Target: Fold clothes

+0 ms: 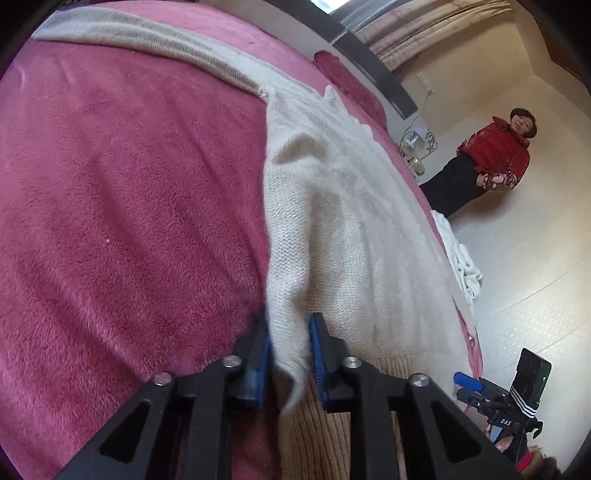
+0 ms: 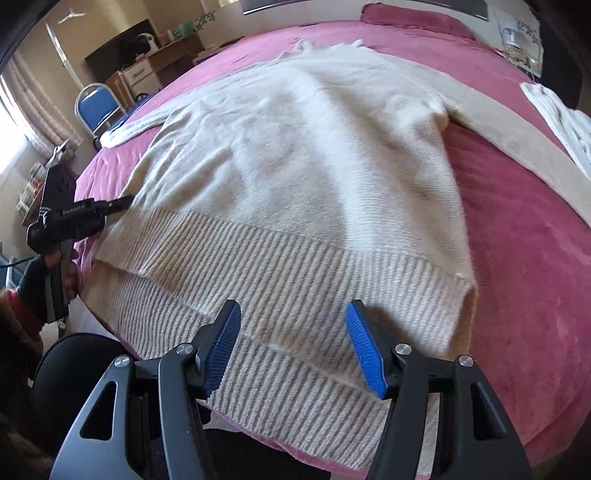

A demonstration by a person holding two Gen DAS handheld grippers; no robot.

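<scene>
A cream knit sweater [image 2: 295,147] with a ribbed hem lies spread flat on the pink blanket [image 2: 517,240], sleeves out to both sides. In the left wrist view a raised fold of the sweater's side edge [image 1: 288,295] runs between my blue pads, and my left gripper [image 1: 290,325] is shut on it. The right wrist view shows that same left gripper [image 2: 122,202] at the sweater's left side, just above the hem. My right gripper [image 2: 293,314] hangs open over the middle of the ribbed hem with nothing between its fingers.
A person [image 1: 491,155] in a red vest stands on the floor beyond the bed. A crumpled white cloth [image 2: 561,118] lies at the bed's right edge. A blue chair [image 2: 98,107] and a desk stand at the far left. A pink pillow [image 2: 413,18] lies at the head.
</scene>
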